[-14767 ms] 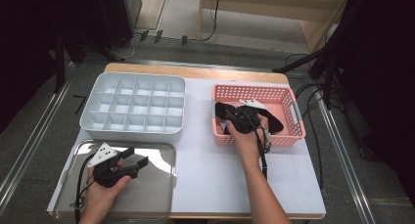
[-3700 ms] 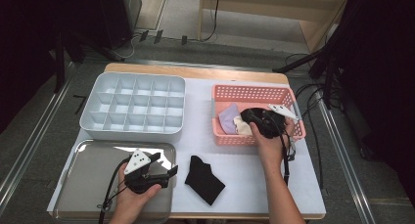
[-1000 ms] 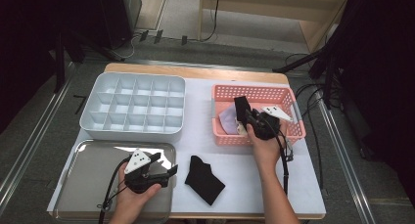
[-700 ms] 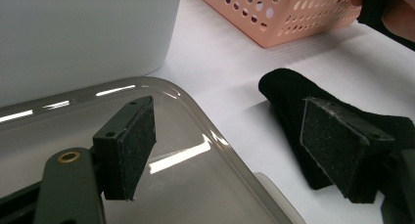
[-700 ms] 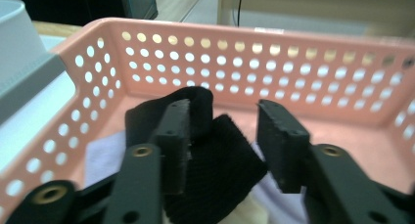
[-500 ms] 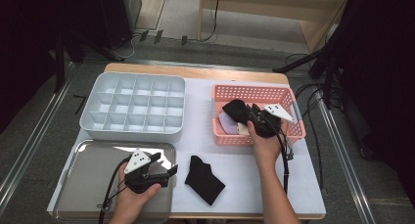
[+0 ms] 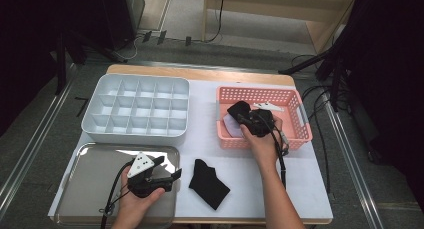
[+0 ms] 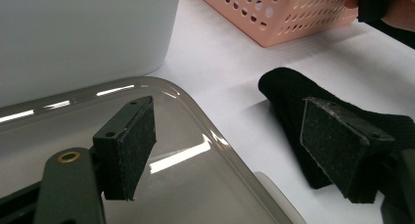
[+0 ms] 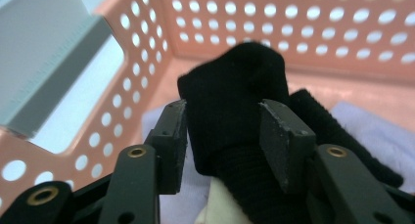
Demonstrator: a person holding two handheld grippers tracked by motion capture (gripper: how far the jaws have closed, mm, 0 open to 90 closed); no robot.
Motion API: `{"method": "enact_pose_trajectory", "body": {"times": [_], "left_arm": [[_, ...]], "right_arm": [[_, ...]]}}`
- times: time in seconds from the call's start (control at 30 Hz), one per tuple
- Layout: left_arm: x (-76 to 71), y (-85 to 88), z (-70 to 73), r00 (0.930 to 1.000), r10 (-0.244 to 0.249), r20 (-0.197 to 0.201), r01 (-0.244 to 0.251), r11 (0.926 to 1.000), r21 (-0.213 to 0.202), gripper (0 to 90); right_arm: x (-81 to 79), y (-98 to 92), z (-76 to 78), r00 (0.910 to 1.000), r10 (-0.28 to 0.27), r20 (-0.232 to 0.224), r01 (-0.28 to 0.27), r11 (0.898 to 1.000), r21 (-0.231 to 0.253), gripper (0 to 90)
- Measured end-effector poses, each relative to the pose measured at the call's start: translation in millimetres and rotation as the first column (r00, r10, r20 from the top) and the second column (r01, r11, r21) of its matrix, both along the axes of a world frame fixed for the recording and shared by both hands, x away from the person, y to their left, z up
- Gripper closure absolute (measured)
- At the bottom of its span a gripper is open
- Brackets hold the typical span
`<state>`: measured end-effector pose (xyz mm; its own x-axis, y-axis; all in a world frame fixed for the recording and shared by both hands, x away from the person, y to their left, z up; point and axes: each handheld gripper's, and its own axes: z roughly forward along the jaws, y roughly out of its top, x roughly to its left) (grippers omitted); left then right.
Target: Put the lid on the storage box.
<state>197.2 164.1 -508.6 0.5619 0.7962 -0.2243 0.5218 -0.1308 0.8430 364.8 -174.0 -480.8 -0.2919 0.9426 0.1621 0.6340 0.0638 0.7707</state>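
High view: tray point(image 7: 90, 189) beside sock point(image 7: 209, 183).

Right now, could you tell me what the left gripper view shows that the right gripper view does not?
Left gripper view: the steel tray, the black sock on the table and the left gripper's open jaws. Right gripper view: the basket's inside, a lilac cloth and a second black sock between the right gripper's jaws, which have just been opening. Both: the pink basket and the white divider box.
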Motion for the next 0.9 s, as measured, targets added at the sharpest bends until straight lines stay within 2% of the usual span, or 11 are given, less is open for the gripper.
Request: {"method": "enact_pose_trajectory", "body": {"times": [0.07,0.17,0.23,0.3,0.37,0.47,0.5,0.67,0.77,0.9], "left_arm": [[-0.1,-0.2,0.1,1.0000,0.000,-0.002,0.000,1.0000,0.001,21.6],[-0.2,-0.6,0.2,1.0000,0.002,-0.002,-0.002,1.0000,0.005,21.6],[-0.1,-0.7,0.0,1.0000,0.001,-0.001,-0.001,1.0000,0.001,21.6],[-0.1,-0.8,-0.1,1.0000,0.001,0.001,-0.001,1.0000,0.000,21.6],[0.0,-0.9,-0.2,1.0000,0.002,0.001,-0.002,1.0000,0.000,21.6],[-0.2,-0.4,-0.1,1.0000,0.001,0.001,-0.001,1.0000,-0.001,21.6],[-0.1,-0.2,0.0,1.0000,0.002,0.001,-0.002,1.0000,0.001,21.6],[-0.2,0.2,0.1,1.0000,0.000,0.000,0.000,1.0000,0.003,21.7],[0.0,0.4,-0.1,1.0000,-0.002,0.000,0.002,1.0000,0.000,21.7],[0.1,0.2,-0.1,1.0000,-0.002,0.000,0.002,1.0000,-0.001,21.7]], "right_arm": [[0.7,2.1,-0.9,0.9997,-0.009,-0.023,0.008,1.000,-0.030,50.5],[1.9,7.6,-2.6,0.9982,-0.023,-0.056,0.017,0.994,-0.109,48.4],[3.1,10.0,-2.7,0.9965,-0.030,-0.079,0.019,0.990,-0.139,51.4],[4.3,9.5,-2.4,0.9947,-0.034,-0.097,0.021,0.991,-0.134,59.5],[5.0,7.4,-2.4,0.9931,-0.029,-0.113,0.019,0.996,-0.092,73.8],[4.6,3.9,-1.8,0.9928,-0.042,-0.112,0.036,0.998,-0.056,81.3],[3.8,2.7,-1.7,0.9942,-0.044,-0.098,0.041,0.999,-0.034,82.1],[-1.7,-2.4,-1.0,0.9984,-0.056,0.001,0.056,0.998,0.007,82.9],[-6.6,-7.5,-0.6,0.9936,-0.080,0.079,0.077,0.996,0.050,83.0],[-10.3,-14.5,2.6,0.9872,-0.076,0.140,0.058,0.990,0.126,83.1]]}}
